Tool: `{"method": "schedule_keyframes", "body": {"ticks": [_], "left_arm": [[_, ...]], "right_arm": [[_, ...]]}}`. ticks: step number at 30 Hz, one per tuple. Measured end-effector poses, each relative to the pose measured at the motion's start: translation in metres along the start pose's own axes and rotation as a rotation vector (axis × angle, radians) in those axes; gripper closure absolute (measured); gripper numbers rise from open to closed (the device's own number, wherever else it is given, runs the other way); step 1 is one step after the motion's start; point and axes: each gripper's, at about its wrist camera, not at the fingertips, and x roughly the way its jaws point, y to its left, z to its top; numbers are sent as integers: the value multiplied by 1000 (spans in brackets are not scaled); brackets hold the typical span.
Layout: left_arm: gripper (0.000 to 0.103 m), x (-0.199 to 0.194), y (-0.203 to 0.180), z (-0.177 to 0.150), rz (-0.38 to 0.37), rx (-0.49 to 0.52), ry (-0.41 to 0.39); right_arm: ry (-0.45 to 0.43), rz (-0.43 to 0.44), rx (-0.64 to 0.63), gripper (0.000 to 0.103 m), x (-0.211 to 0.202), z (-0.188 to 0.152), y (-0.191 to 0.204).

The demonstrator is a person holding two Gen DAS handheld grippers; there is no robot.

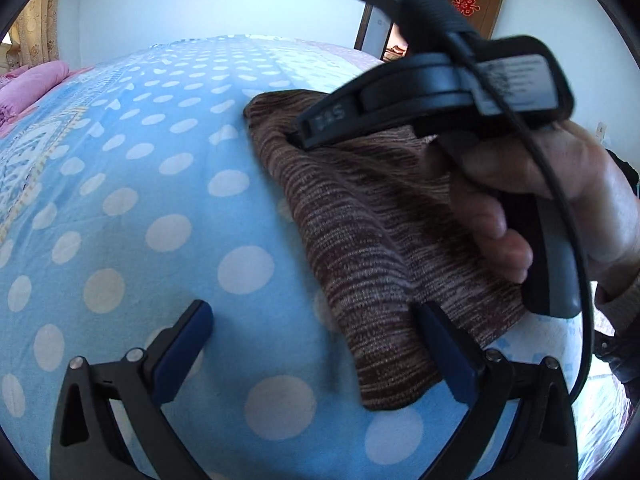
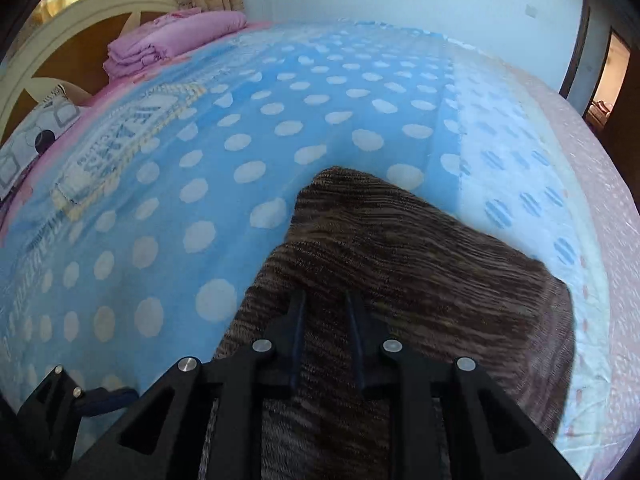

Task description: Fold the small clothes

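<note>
Brown, streaky knit garment (image 1: 360, 216) lies on the bed (image 1: 140, 200), on a blue sheet with white dots. Seen from the left wrist view, the garment sits to the right of the sheet's middle, its near corner reaching down toward the camera.

Left tool (image 1: 320, 344): released, its two blue-padded fingers (image 1: 188, 344) spread wide. The right-hand finger lies over the near edge of the garment; the left-hand finger stands over bare sheet, well apart from the garment. Nothing is gripped.

Right tool (image 2: 326, 300): clenched on a fold of the garment (image 2: 420, 264). In the right wrist view the fingers (image 2: 298, 312) stand narrow with brown cloth bunched between them, and the fabric rises around them. In the left wrist view the same tool (image 1: 296, 136) reaches into the far part of the garment, carried by a hand (image 1: 532, 184) wrapped round its handle; a black cable hangs from it.

A stack of folded pink bedding (image 2: 168, 40) lies at the head of the bed, well away from the garment, beside a cream headboard (image 2: 72, 28).
</note>
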Motion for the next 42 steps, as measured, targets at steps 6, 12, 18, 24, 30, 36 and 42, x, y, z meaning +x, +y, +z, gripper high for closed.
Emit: {"method": "schedule_keyframes", "body": {"ticks": [6, 12, 18, 24, 30, 36, 42], "left_arm": [[0, -22, 18, -14, -76, -95, -39], [0, -29, 23, -23, -63, -123, -53], [0, -33, 32, -24, -84, -153, -72], [0, -37, 43, -4, -24, -224, -122], [0, -1, 15, 28, 92, -81, -42], [0, 21, 11, 30, 80, -54, 41], [0, 24, 8, 27, 90, -32, 33]], "right_arm": [[-118, 124, -9, 82, -49, -32, 21], [-61, 88, -42, 80, -23, -60, 39], [-166, 96, 100, 75, -75, -82, 9], [-139, -45, 181, 75, -102, -141, -37], [-111, -41, 161, 77, -85, -155, -43], [-171, 17, 218, 64, -104, -152, -62], [-232, 89, 420, 45, -105, -125, -131]]}}
